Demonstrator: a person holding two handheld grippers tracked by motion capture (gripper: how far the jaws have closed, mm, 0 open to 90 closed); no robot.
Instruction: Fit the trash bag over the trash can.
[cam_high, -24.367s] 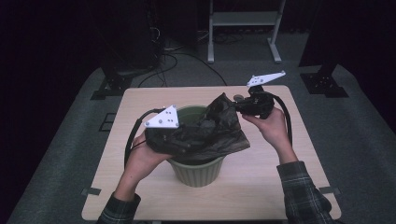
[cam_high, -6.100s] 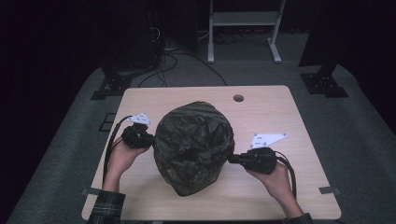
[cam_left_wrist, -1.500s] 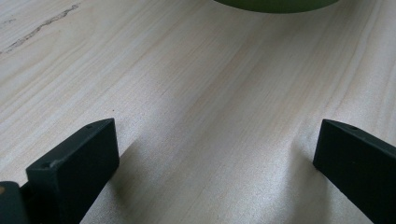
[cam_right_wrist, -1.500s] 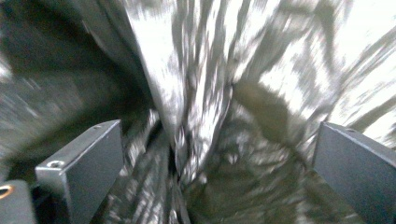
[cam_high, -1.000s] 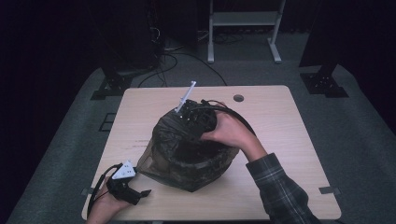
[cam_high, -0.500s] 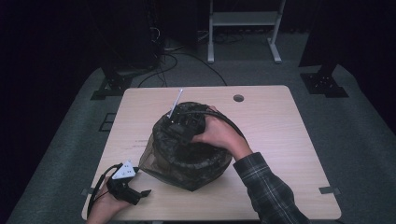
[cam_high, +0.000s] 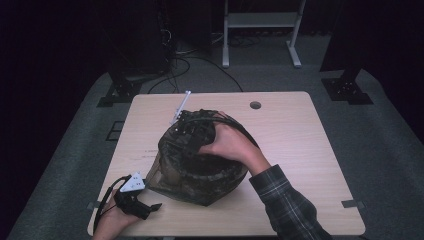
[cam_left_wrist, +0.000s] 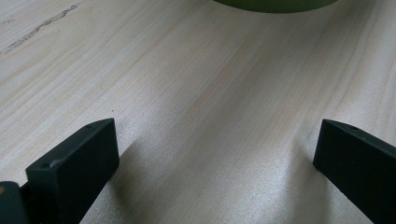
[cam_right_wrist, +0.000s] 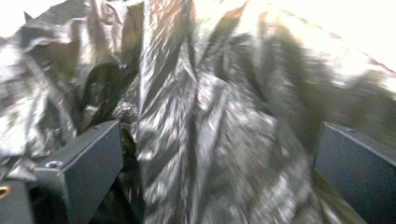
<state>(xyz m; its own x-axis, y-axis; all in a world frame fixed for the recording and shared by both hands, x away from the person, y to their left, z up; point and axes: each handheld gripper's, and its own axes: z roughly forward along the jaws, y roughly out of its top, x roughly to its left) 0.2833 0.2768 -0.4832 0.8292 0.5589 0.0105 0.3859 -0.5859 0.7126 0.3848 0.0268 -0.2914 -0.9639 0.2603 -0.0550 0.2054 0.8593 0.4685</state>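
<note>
A black plastic bag (cam_high: 200, 167) covers a green bin (cam_left_wrist: 275, 3) that stands on the desk (cam_high: 295, 150), left of centre and toward the near edge. The film is thin, glossy and heavily creased, and drapes down the bin's sides, flaring at the lower left. In the right gripper view its wrinkled folds (cam_right_wrist: 201, 130) catch the light.

High view looks forward and down over the whole table (cam_high: 300, 140). Left gripper view sits low, close to bare tabletop, facing the green bin (cam_left_wrist: 275, 3). Right gripper view is pressed close against the black bag (cam_right_wrist: 210, 140), also seen from above.
</note>
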